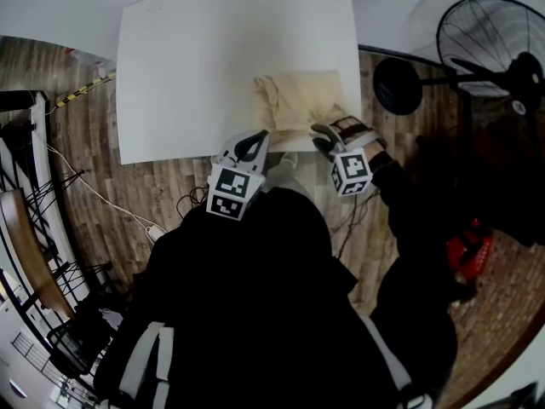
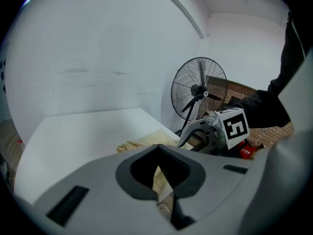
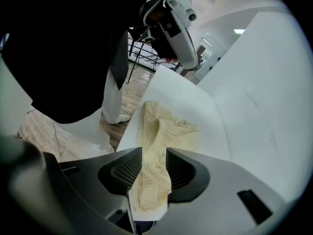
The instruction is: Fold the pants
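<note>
The person is leaning over the white counter (image 1: 187, 75) with both tools at its near edge, where the cream pants (image 1: 298, 100) are lying bunched toward the right of the frame. The left gripper (image 1: 253, 146) is sitting at the garment's lower left corner with its jaws pressed together. In the left gripper view a thin strip of the fabric (image 2: 142, 143) is running down into the closed slit, so I judge it is pinching the hem, probably to anchor that end. The right gripper (image 1: 322, 139) is pointing steeply down at the lower right corner with its jaws spread. A ridge of waffle-textured cloth (image 3: 166, 131) is standing between the pads, apparently unsqueezed. That looks like a hold being reset, likely so both corners can be drawn out flat before folding.
</note>
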Demonstrator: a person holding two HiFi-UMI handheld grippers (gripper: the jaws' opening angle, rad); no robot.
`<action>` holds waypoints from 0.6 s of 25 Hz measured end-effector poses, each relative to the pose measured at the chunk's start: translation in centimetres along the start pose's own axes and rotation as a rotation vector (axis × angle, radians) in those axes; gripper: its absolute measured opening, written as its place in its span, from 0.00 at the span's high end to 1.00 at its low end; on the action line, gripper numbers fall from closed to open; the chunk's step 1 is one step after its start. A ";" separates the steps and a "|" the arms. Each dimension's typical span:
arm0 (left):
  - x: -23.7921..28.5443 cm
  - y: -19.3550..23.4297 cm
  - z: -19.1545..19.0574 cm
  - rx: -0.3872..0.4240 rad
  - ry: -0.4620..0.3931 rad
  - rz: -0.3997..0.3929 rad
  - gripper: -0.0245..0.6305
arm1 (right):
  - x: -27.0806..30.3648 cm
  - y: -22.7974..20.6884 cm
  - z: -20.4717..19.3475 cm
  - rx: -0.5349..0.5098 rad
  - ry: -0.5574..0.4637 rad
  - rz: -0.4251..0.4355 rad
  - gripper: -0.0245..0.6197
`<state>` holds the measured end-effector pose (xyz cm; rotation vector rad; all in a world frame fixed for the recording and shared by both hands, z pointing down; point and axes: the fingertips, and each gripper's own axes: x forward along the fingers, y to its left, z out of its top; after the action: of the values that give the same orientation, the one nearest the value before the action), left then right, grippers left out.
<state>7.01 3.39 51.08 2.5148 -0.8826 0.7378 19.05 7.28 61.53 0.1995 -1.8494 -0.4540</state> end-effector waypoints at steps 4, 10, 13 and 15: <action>-0.1 0.4 0.3 0.011 -0.002 -0.009 0.96 | -0.5 -1.6 1.0 0.047 -0.008 -0.040 0.73; -0.3 1.2 1.6 0.020 -0.026 -0.012 0.96 | -2.5 -5.5 3.2 0.218 -0.057 -0.127 0.75; -0.4 1.6 2.3 0.020 -0.045 -0.010 0.96 | -3.1 -7.4 3.9 0.360 -0.102 -0.197 0.85; -0.4 2.1 2.9 0.019 -0.061 -0.008 0.96 | -3.6 -8.7 4.6 0.480 -0.141 -0.235 0.91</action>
<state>6.36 0.62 48.92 2.5685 -0.8896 0.6730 15.10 1.60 53.63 0.7317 -2.0611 -0.1774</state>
